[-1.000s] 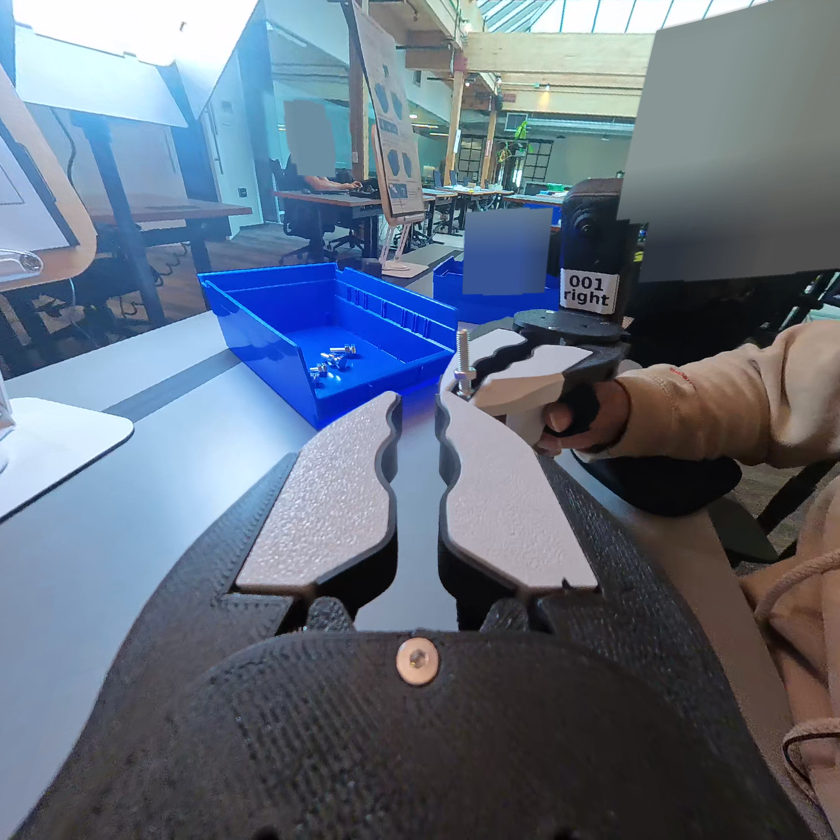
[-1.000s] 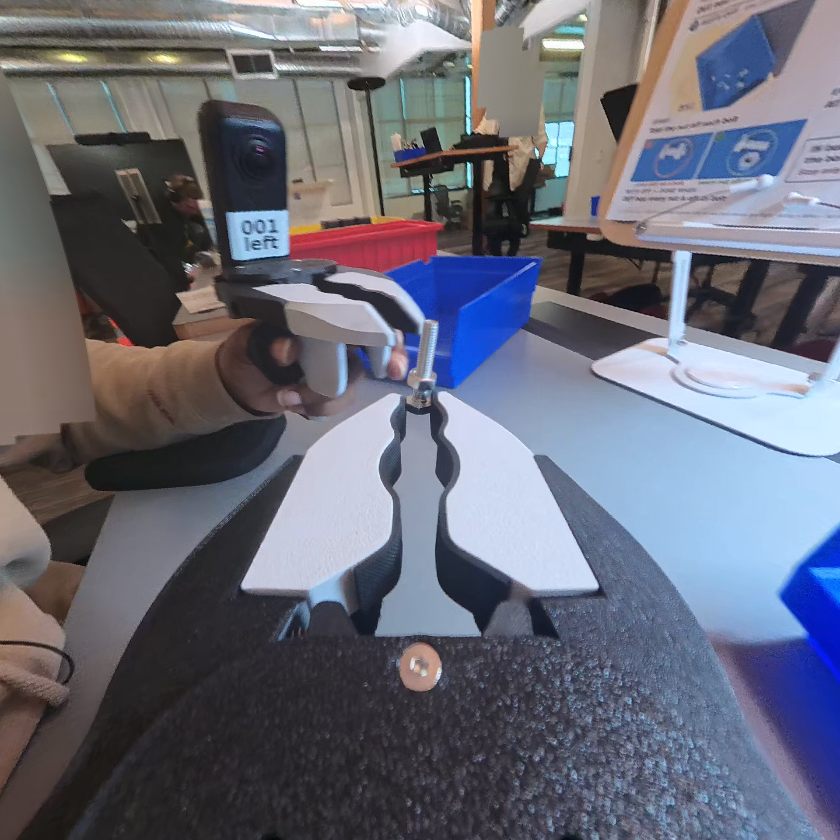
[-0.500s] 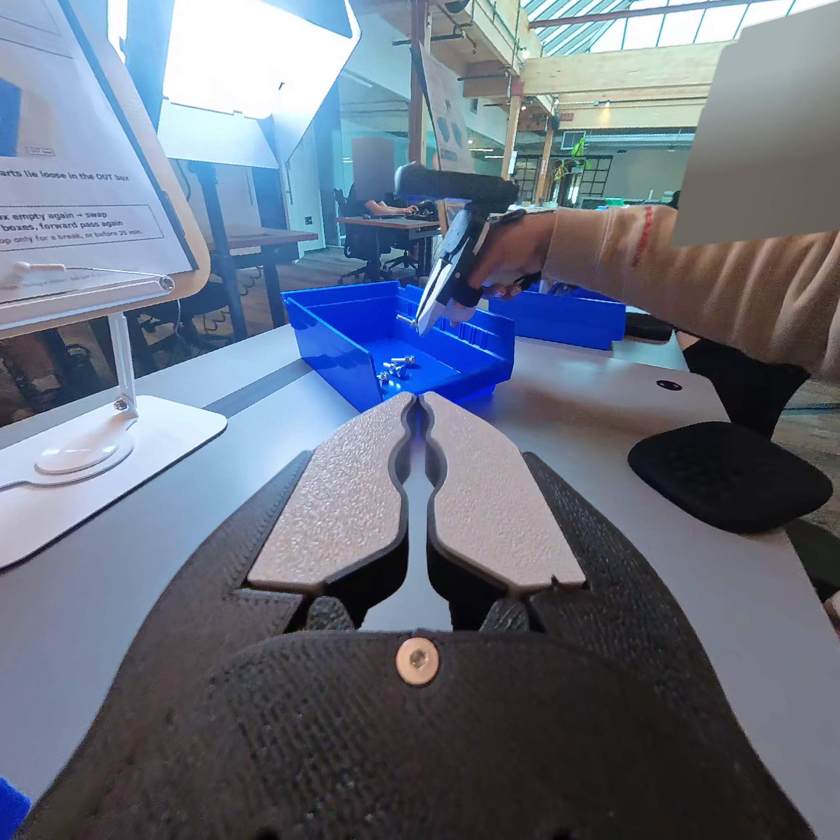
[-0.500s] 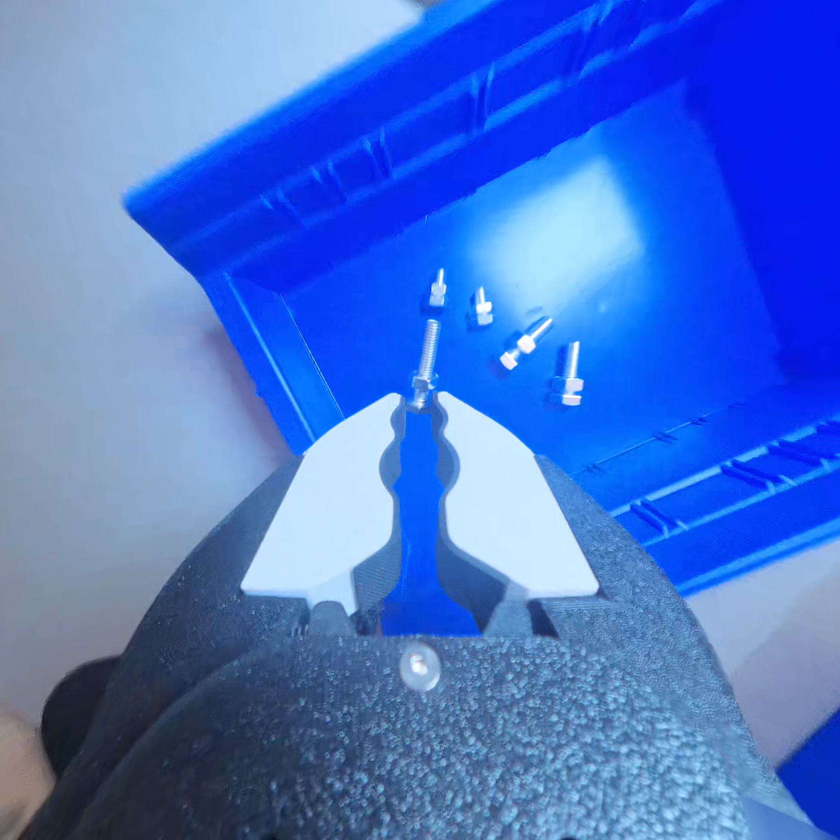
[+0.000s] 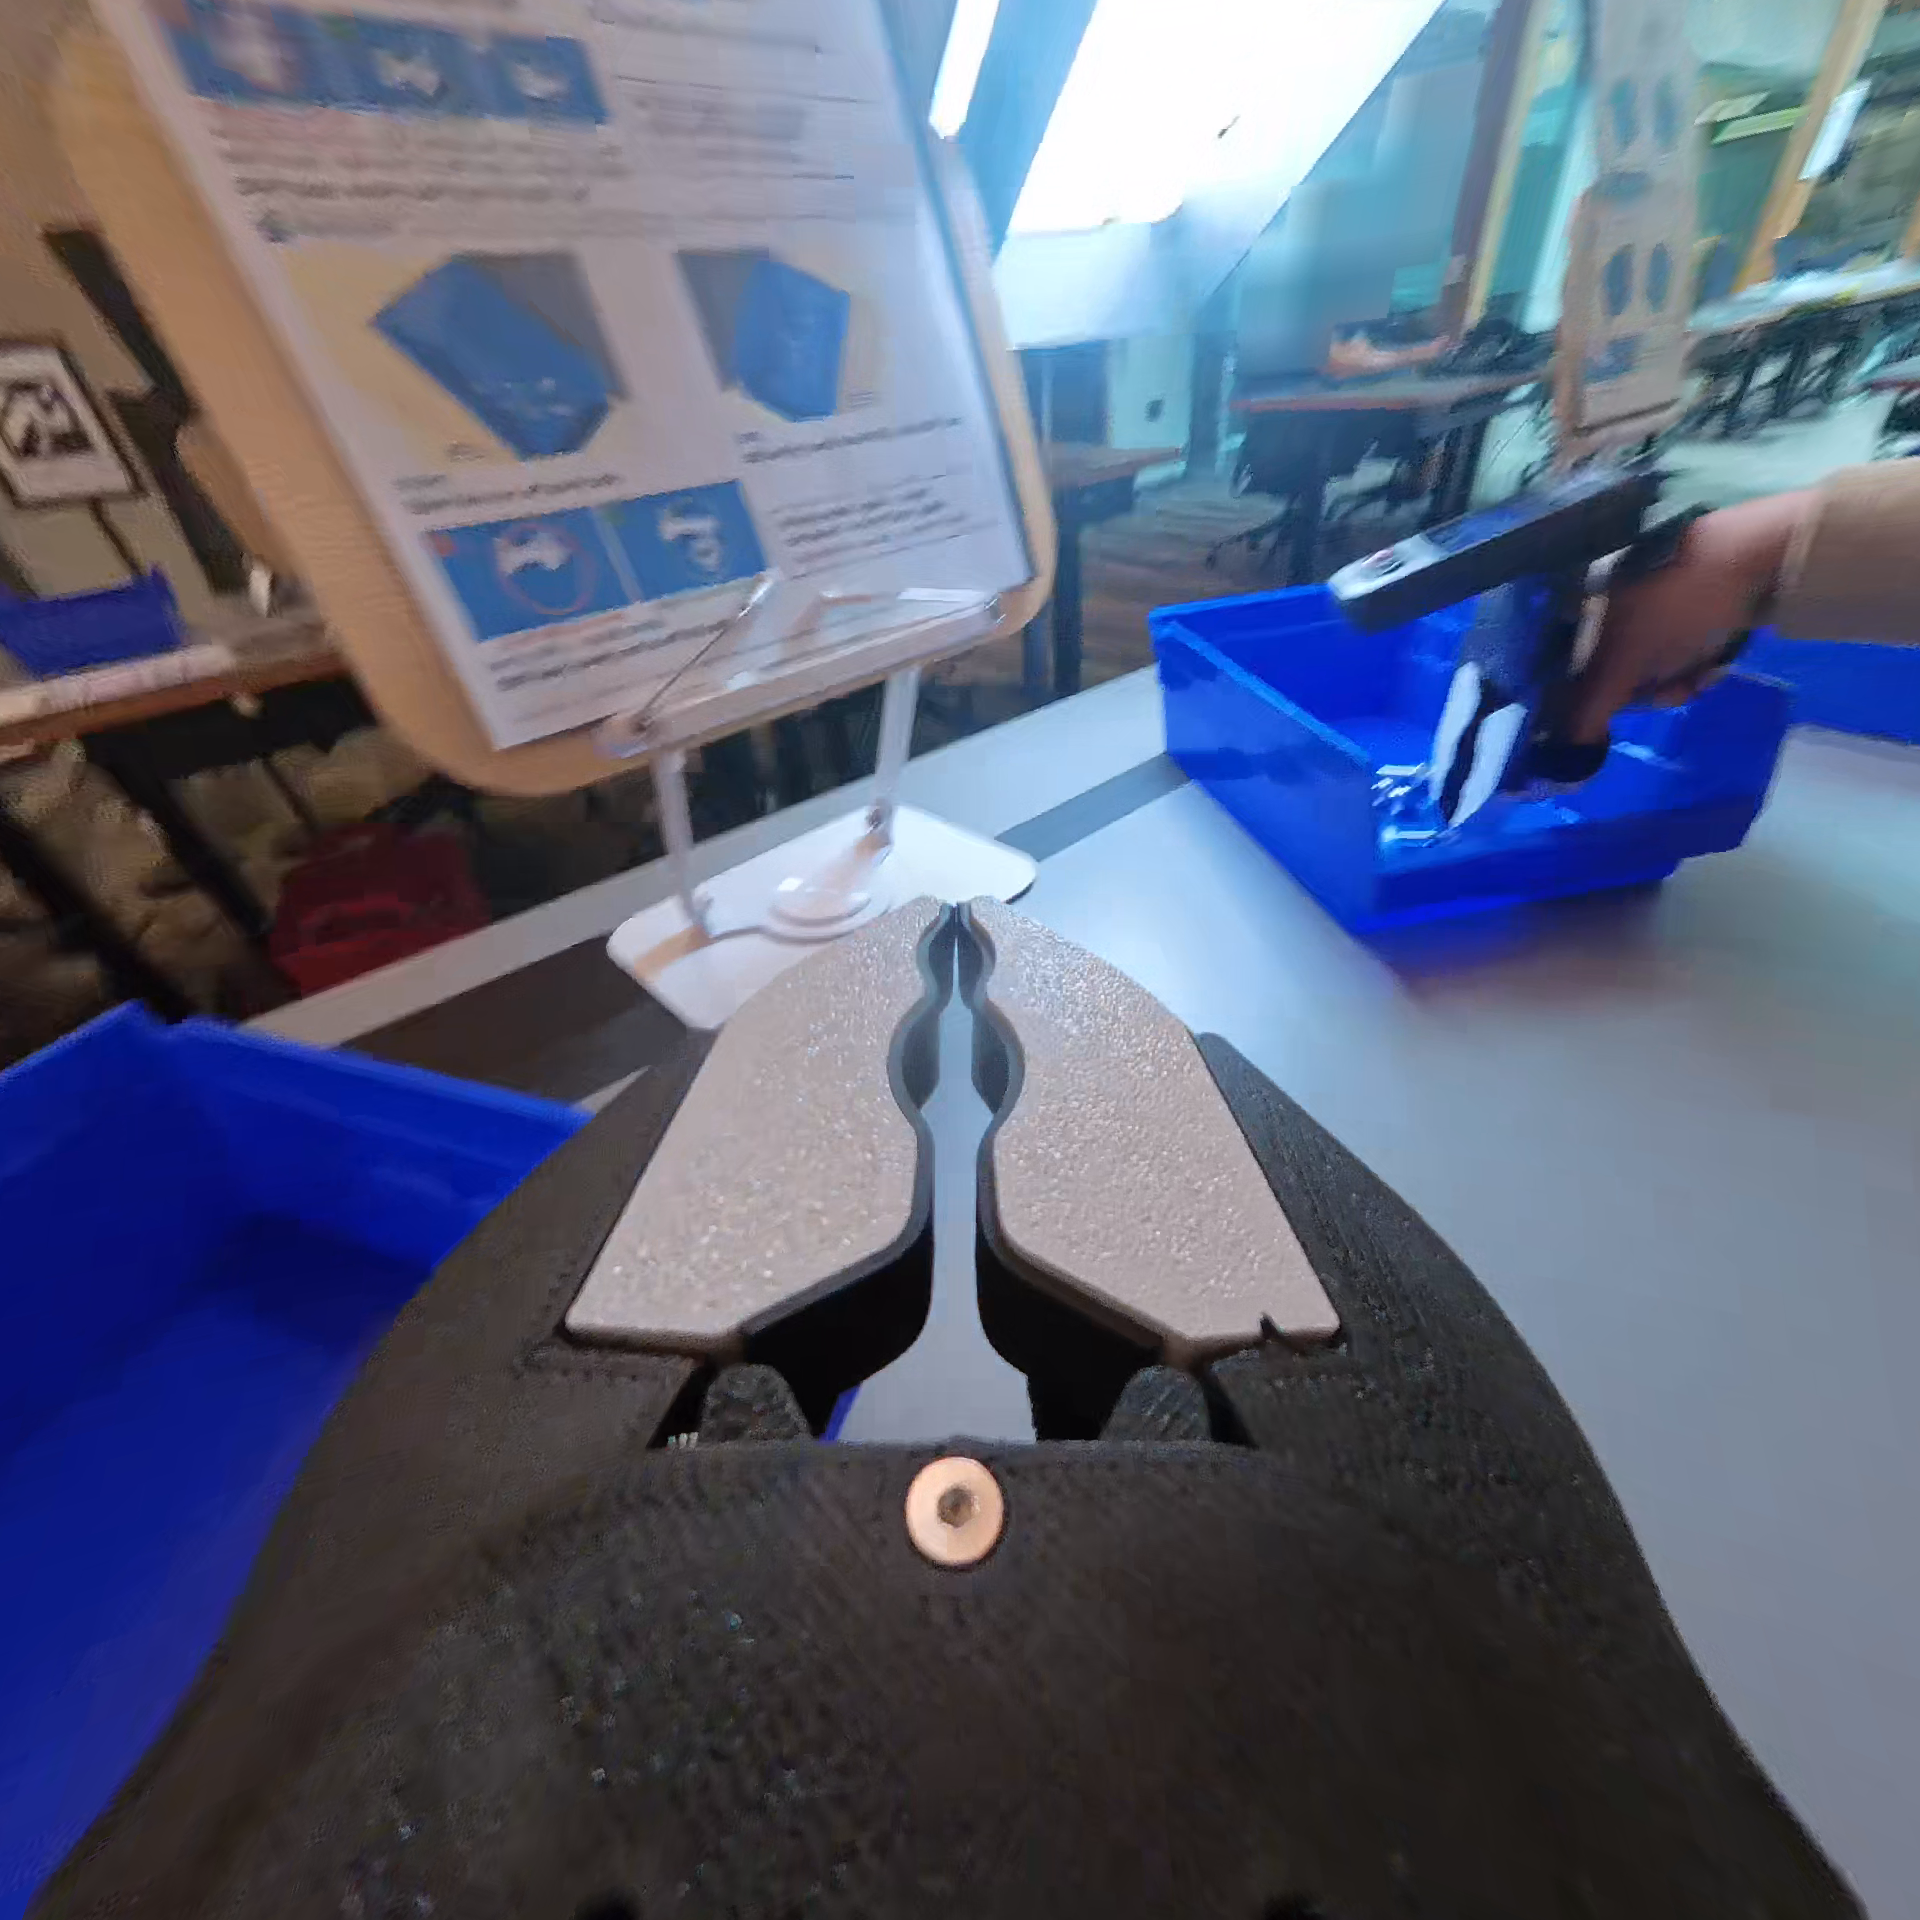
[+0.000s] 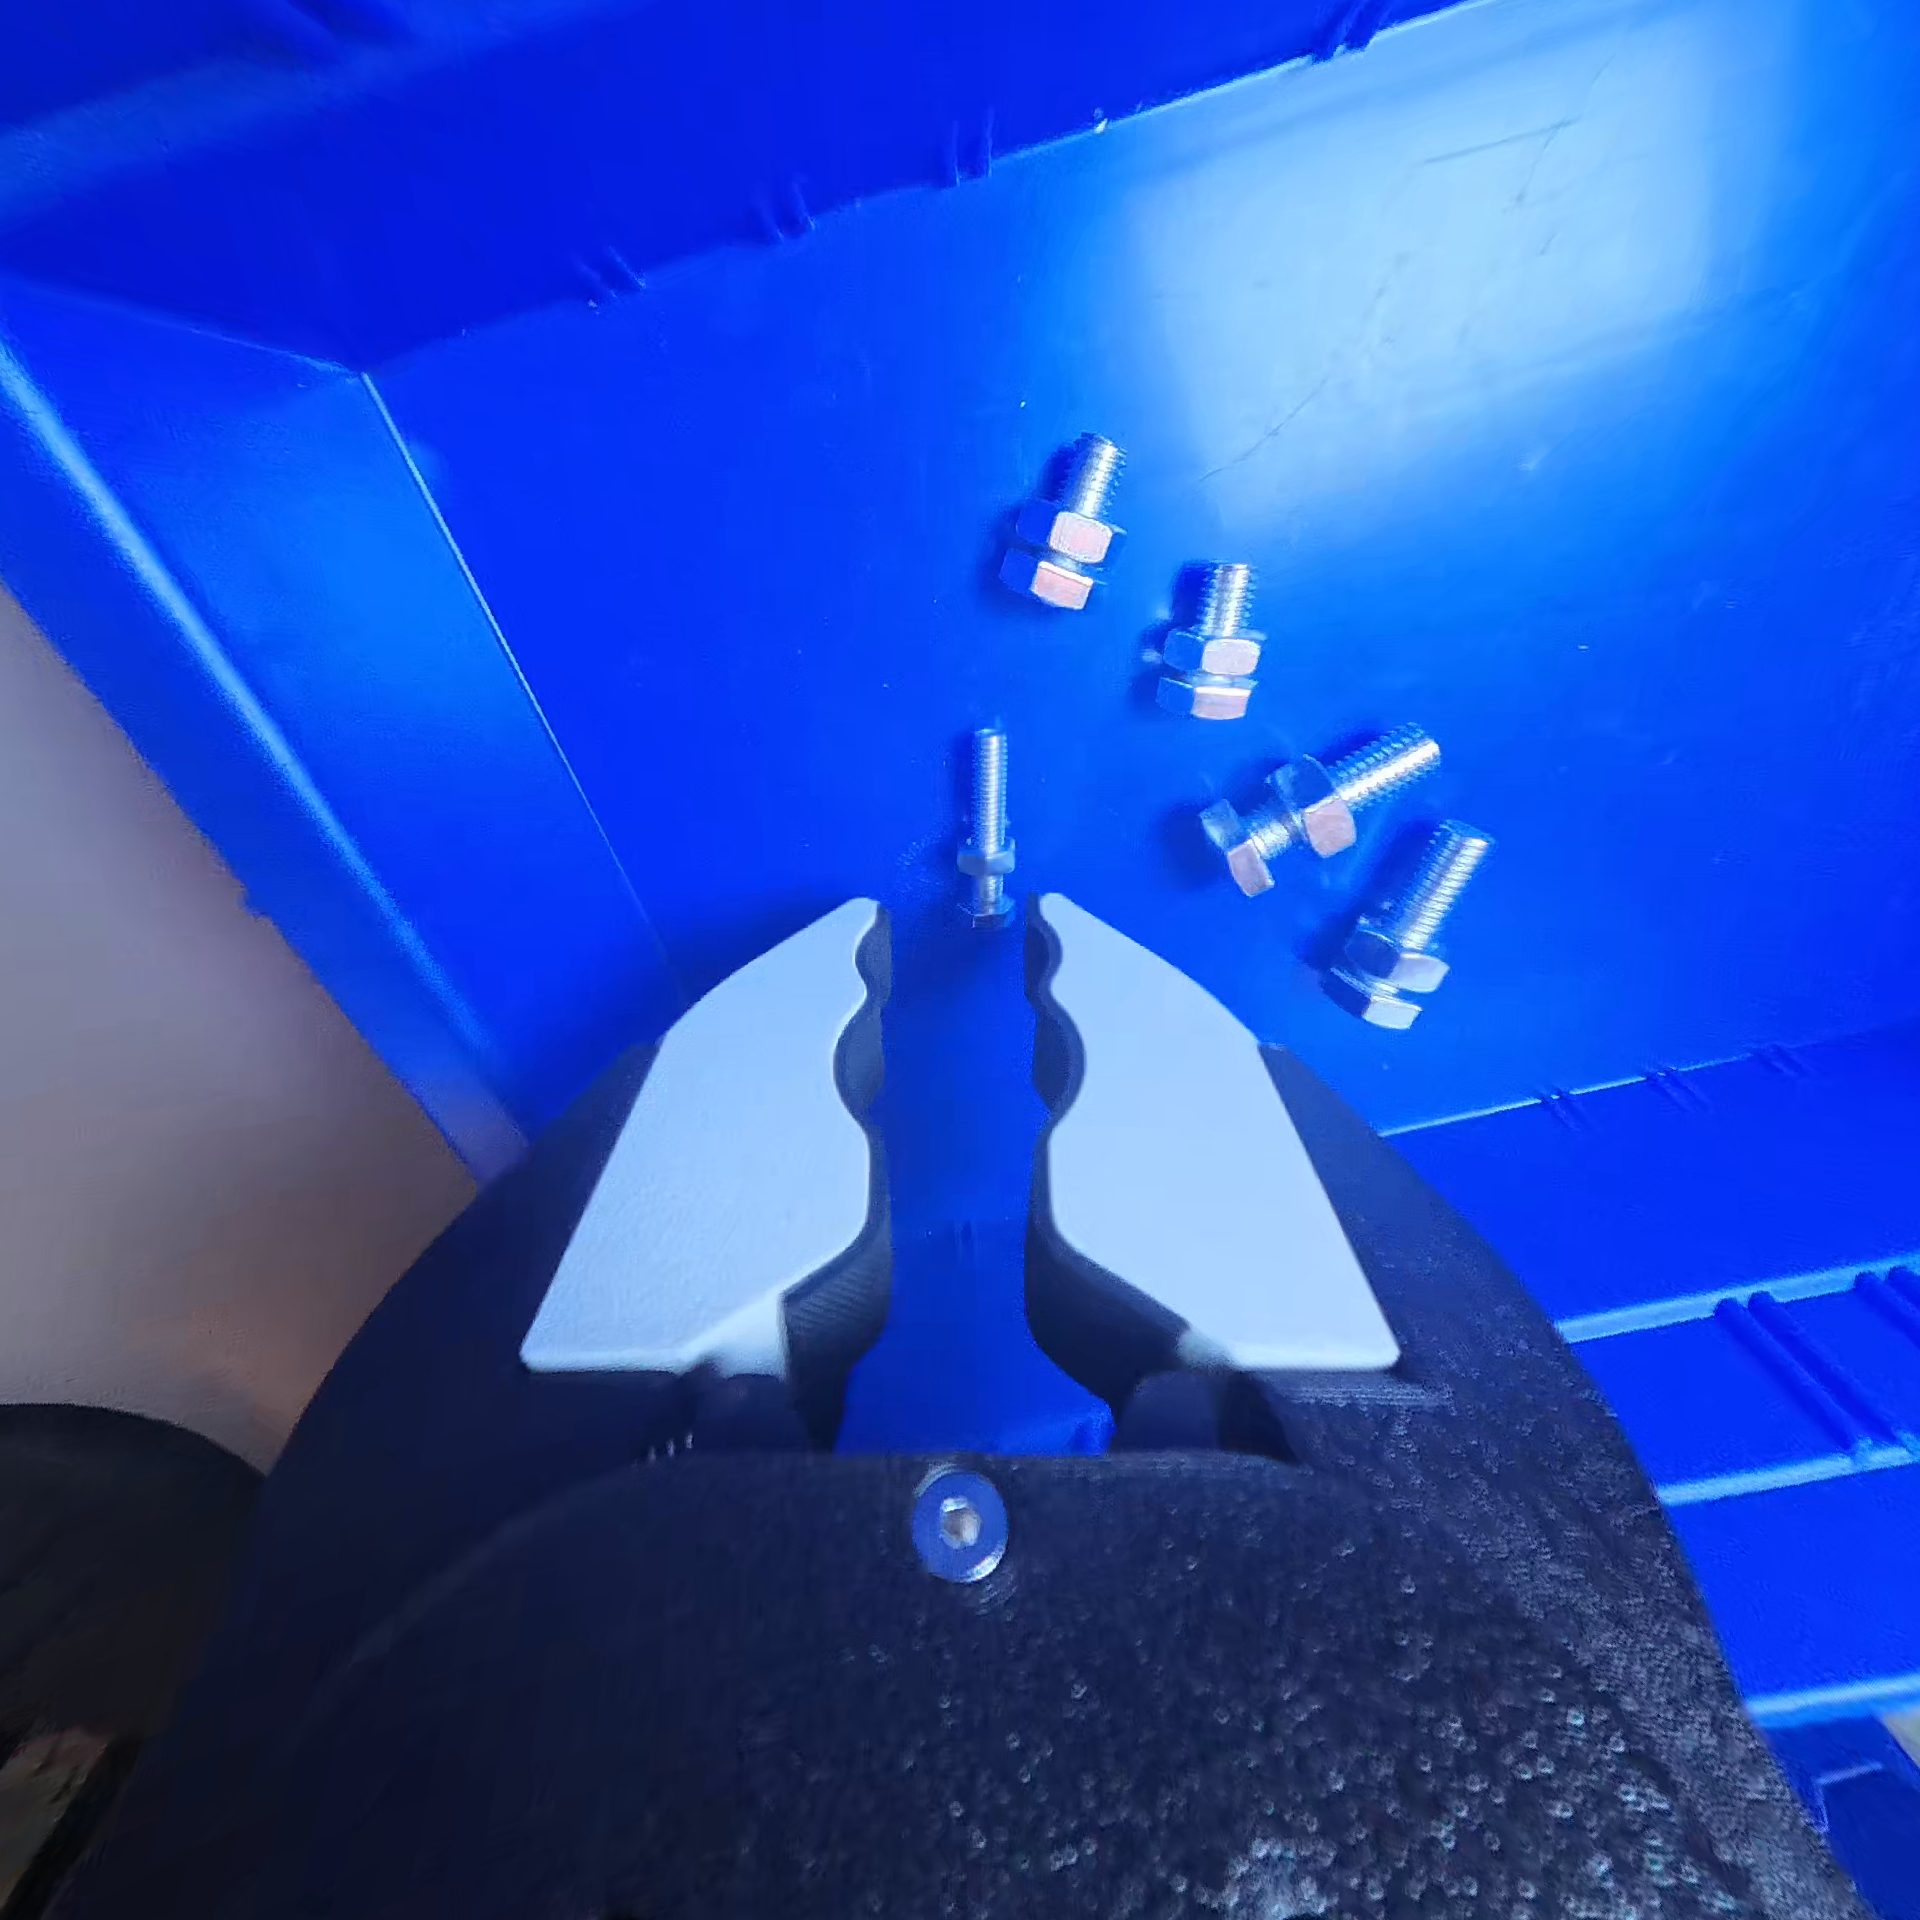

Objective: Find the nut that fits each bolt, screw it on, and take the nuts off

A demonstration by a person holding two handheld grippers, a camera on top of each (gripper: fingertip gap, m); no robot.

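Bolt [image 6: 983, 821] with its nut lies freed on the blue bin [image 6: 623, 623] floor just beyond our right gripper [image 6: 958, 914], whose jaws have parted slightly; that pair looks delivered. Its long axis points away from us, head nearest. Our left gripper [image 5: 958, 914] is pressed together, empty.
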